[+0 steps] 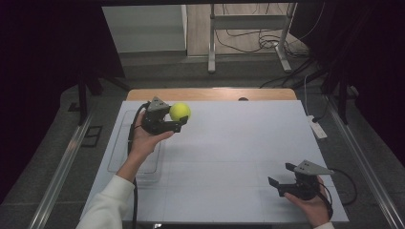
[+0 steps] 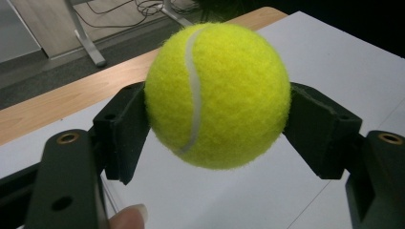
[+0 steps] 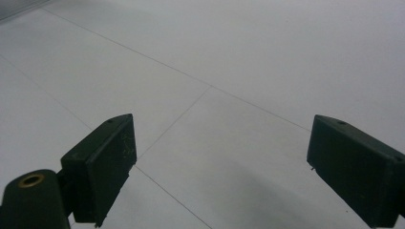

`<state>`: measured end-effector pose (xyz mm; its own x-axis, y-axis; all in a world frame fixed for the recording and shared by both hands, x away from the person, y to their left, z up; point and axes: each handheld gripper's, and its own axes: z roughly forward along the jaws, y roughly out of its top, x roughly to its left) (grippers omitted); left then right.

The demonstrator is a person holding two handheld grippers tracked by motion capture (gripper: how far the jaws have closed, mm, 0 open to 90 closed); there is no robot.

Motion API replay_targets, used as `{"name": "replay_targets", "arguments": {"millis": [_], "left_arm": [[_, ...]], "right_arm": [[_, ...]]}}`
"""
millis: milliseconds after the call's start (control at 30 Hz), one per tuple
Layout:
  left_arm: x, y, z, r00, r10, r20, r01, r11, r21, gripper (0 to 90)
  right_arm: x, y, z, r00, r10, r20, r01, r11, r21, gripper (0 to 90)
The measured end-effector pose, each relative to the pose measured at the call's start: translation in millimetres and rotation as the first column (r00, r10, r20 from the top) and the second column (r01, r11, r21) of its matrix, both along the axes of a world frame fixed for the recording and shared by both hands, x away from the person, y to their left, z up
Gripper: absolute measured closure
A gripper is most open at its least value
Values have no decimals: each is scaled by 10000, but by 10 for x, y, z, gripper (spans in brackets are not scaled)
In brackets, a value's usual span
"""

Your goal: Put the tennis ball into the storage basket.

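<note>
Above the desk's (image 1: 229,157) far left part, a yellow tennis ball (image 1: 180,111), raised and clamped between the pads of the left tongs (image 1: 179,120). Near the right front corner, right tongs (image 1: 282,174) wide open, gripping nothing. Beneath the left forearm, a clear tray (image 1: 119,143).

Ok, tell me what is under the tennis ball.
Only bare white table lies under the tennis ball, held clear by the left gripper; the ball hides some table behind it.

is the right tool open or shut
Open. In the right gripper view the right tool has its two black jaws set wide apart with bare white table between them, nothing held.
</note>
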<state>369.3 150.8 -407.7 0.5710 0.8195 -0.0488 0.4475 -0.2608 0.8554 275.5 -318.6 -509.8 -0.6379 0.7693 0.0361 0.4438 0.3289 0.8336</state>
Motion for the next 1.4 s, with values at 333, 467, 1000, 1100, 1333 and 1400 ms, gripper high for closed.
{"name": "replay_targets", "arguments": {"millis": [333,467,1000,1100,1333,1400], "left_arm": [[25,90,15,9995,307,17,-307,9995,-30,277],[49,126,8,9991,433,-21,-433,9990,-59,277],[122,308,17,9944,1049,-89,-1049,9945,76,277],[132,338,23,9936,1131,-71,-1131,9935,118,277],[173,427,38,9902,1391,-76,-1389,9901,214,277],[180,440,40,9897,1428,-99,-1425,9894,275,277]], "right_arm": [[0,-1,1,10000,-4,4,4,10000,-5,98],[0,-1,2,10000,-4,10,4,10000,-10,98],[5,-4,0,10000,-16,27,16,10000,-22,98],[5,-2,0,10000,-20,9,20,10000,-23,98],[4,-2,2,10000,-24,17,24,10000,-14,98],[4,-3,2,10000,-28,22,28,10000,-10,98]]}}
